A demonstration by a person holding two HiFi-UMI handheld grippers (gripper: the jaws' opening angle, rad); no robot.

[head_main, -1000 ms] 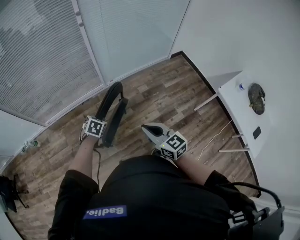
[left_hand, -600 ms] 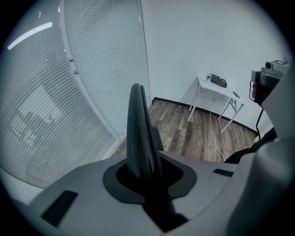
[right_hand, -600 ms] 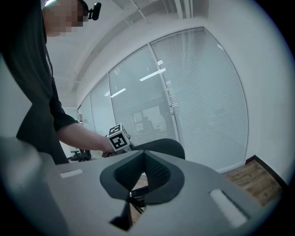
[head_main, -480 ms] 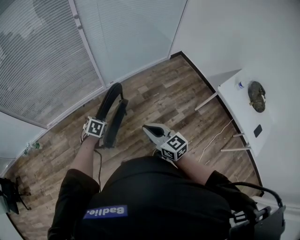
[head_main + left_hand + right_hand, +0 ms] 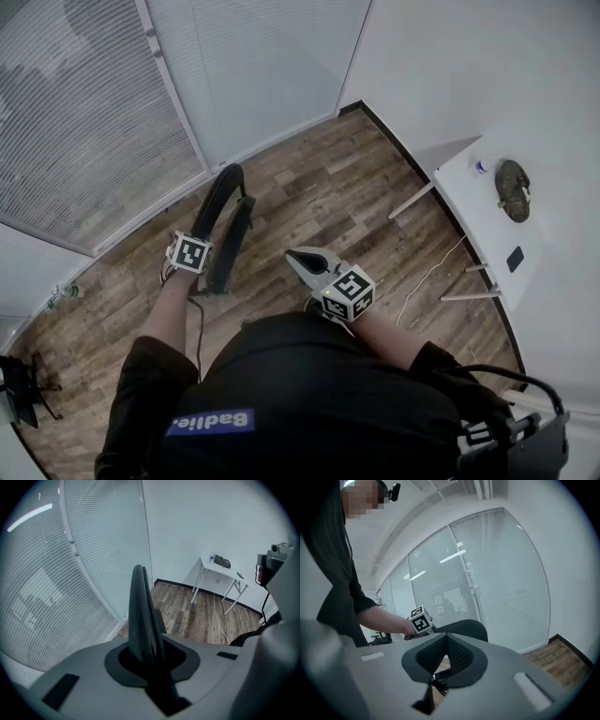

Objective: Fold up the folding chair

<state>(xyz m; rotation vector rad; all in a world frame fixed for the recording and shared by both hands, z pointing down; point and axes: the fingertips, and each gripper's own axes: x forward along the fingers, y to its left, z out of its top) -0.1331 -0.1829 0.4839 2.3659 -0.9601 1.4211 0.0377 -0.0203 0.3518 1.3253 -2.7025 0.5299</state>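
Folding chair is standing upright on the wood floor, folded near flat, close to the blinded glass wall. Left gripper is clamping its upper edge, jaws partway closed on the black frame. Right gripper is hovering just right of the chair, jaws fully together, holding nothing. White table is sitting far right by the wall.
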